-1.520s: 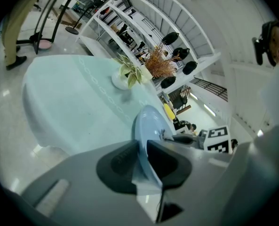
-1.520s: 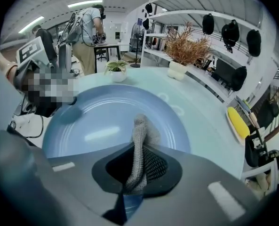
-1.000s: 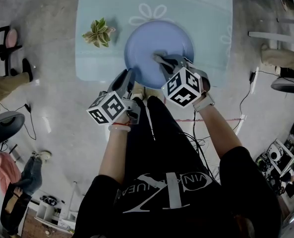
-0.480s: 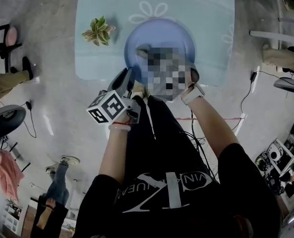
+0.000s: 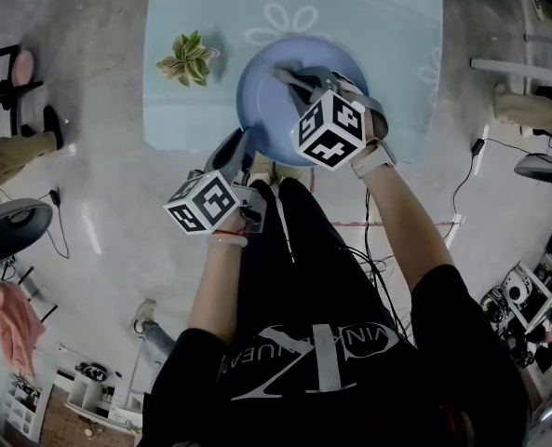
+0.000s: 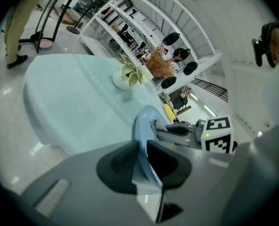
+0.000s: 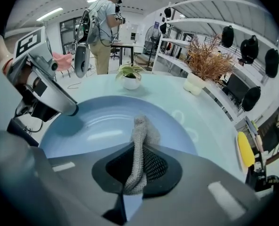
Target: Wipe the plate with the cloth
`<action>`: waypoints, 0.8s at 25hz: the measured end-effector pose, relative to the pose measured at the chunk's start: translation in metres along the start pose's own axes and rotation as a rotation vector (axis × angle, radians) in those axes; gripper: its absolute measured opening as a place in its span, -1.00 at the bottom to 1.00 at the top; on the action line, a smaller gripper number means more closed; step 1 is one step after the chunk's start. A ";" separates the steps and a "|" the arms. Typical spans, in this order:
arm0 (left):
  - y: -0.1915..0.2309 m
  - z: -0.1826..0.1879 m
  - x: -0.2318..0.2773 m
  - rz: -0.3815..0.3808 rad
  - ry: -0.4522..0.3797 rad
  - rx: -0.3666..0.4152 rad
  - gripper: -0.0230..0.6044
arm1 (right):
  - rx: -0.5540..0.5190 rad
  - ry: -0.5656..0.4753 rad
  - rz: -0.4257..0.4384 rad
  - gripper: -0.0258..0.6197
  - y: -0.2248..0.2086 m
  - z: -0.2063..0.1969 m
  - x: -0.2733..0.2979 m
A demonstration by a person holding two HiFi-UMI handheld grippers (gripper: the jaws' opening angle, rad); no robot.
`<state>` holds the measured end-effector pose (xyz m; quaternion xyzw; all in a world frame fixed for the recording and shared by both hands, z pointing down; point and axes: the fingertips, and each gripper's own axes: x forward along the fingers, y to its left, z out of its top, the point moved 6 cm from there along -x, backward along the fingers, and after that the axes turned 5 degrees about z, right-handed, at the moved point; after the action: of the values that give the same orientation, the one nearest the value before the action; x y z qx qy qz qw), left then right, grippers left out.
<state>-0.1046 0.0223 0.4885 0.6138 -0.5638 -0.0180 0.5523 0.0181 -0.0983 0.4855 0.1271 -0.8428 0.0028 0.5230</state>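
In the head view, the cube on the right gripper (image 5: 292, 82) covers part of the plate (image 5: 260, 110) and most of the cloth (image 5: 281, 72). The worktop (image 5: 192, 17) runs off the top edge.

Head view overhead; gripper views close; plate (image 5: 257, 110) shared.

Bright, even indoor light. A ceiling light (image 7: 50, 14) glows far behind the plate (image 7: 99, 126); pale sheen streaks its middle, and a soft shadow pools at its left edge. Both gripper views bend hard outward from the plate into dark corners, and the near foreground is soft.
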 end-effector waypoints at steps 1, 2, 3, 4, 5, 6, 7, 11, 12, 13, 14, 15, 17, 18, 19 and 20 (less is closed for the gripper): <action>0.000 0.000 0.000 0.000 0.000 0.000 -0.93 | 0.005 0.006 -0.010 -0.82 -0.002 -0.003 -0.002; 0.000 0.000 0.000 0.000 0.000 0.000 -0.93 | 0.010 0.013 -0.020 -0.82 -0.004 -0.007 -0.003; 0.000 0.000 0.000 0.000 0.000 0.000 -0.93 | 0.014 0.021 -0.030 -0.82 -0.006 -0.010 -0.005; 0.000 0.000 -0.001 -0.001 0.000 0.000 -0.93 | 0.016 0.030 -0.040 -0.82 -0.007 -0.014 -0.007; 0.000 0.000 0.000 -0.001 0.000 0.000 -0.93 | 0.017 0.038 -0.050 -0.82 -0.007 -0.018 -0.008; 0.000 0.000 0.000 -0.002 0.001 0.001 -0.93 | 0.017 0.045 -0.058 -0.82 -0.008 -0.021 -0.010; 0.000 0.000 0.000 -0.002 0.002 0.002 -0.93 | 0.015 0.051 -0.066 -0.82 -0.007 -0.024 -0.012; 0.000 0.000 0.000 -0.003 0.004 0.004 -0.93 | -0.025 0.082 -0.094 -0.82 -0.001 -0.033 -0.017; 0.000 0.000 0.000 -0.003 0.004 0.004 -0.93 | -0.042 0.091 -0.100 -0.82 0.001 -0.035 -0.018; 0.000 0.000 -0.001 -0.002 0.005 0.005 -0.93 | -0.055 0.100 -0.104 -0.83 0.004 -0.036 -0.019; 0.000 0.000 -0.001 -0.002 0.006 0.005 -0.93 | -0.062 0.105 -0.104 -0.83 0.007 -0.037 -0.020; 0.000 0.000 0.000 -0.002 0.007 0.006 -0.93 | -0.065 0.108 -0.102 -0.83 0.010 -0.039 -0.021; 0.001 0.000 0.000 -0.002 0.010 0.010 -0.93 | -0.065 0.110 -0.088 -0.83 0.017 -0.041 -0.022; 0.001 0.000 0.001 -0.003 0.012 0.012 -0.93 | -0.068 0.111 -0.079 -0.83 0.020 -0.042 -0.023; 0.001 0.000 0.001 -0.004 0.013 0.014 -0.93 | -0.075 0.115 -0.069 -0.83 0.025 -0.042 -0.023; 0.001 0.000 0.001 -0.005 0.014 0.015 -0.93 | -0.088 0.119 -0.058 -0.83 0.030 -0.041 -0.024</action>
<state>-0.1048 0.0221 0.4897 0.6194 -0.5587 -0.0107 0.5513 0.0579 -0.0586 0.4866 0.1280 -0.8055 -0.0418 0.5771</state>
